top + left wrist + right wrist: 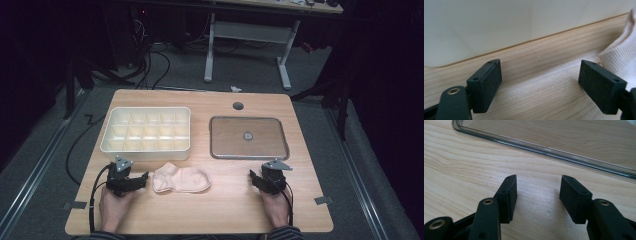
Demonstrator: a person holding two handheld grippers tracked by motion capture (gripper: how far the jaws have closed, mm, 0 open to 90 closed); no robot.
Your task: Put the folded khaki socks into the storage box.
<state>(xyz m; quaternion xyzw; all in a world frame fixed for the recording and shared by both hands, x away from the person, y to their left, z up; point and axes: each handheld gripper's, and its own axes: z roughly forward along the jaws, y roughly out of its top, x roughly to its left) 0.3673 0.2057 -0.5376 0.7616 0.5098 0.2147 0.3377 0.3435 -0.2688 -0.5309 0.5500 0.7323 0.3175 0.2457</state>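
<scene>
High view: sock (181,179) lies flat on your bench (225,210) — untouched, just beside your left gripper (145,178).
Left gripper: wide, empty.
Right gripper (253,177): parted, empty — near the tray (249,154).
Left to do: everything; grasp not begun.

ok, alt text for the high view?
A pale pink sock lies on a wooden table between two hand-held claws: left claw beside it, right claw apart, both open. Behind sit a cream compartment tray and a clear lid.

The room is dark, with grey carpet (190,70) on the floor, a white-legged desk (250,35) at 12 o'clock and black cables (150,60) at 11 o'clock.
</scene>
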